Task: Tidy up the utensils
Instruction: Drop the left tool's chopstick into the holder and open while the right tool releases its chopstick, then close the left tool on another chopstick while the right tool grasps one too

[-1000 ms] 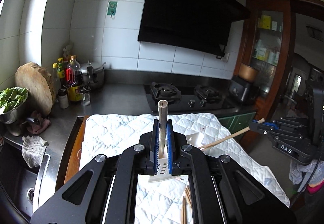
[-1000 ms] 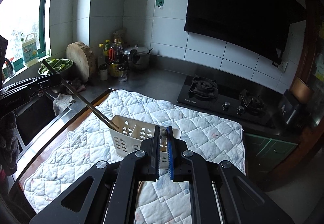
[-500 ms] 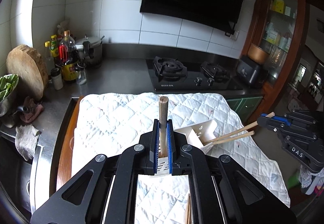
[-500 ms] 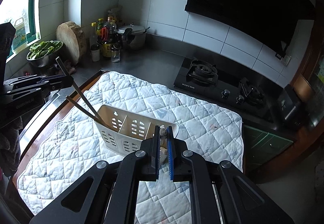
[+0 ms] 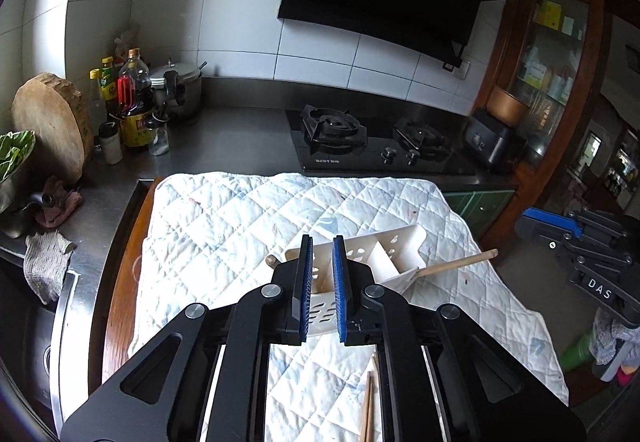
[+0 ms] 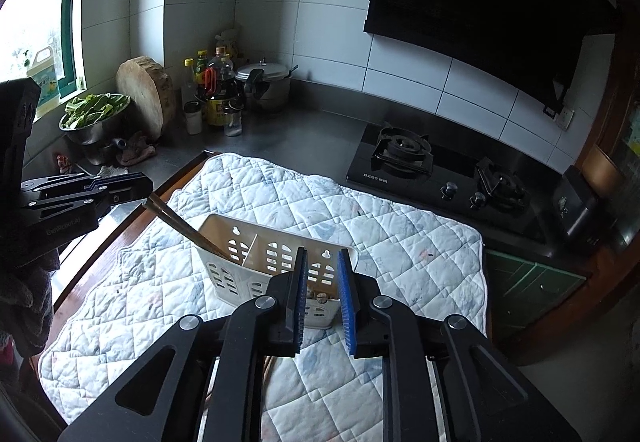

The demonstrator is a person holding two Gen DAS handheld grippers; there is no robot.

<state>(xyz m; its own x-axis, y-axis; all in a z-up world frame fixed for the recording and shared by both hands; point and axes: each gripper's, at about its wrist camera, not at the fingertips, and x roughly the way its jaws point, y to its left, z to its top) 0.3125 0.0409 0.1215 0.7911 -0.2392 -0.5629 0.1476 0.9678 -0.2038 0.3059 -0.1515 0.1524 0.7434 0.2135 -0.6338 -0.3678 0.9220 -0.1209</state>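
White plastic caddy [image 6: 256, 262], slotted w/ dividers, stands mid quilted mat [image 6: 400, 242], toward its near edge. Light and rigid, may skate on cloth; take utensils by wooden handles, not caddy. Your left gripper [image 5: 321, 290] and right gripper [image 6: 323, 298]: jaws apart, empty. Loose chopsticks [image 5: 366, 410] lie at mat's near edge.

The left gripper [image 5: 321, 266] is hovering with its blue-padded jaws standing parted and nothing between them. The right gripper [image 6: 323, 278] is likewise hanging with its jaws spread apart, gripping nothing, both pointing forward and downward.
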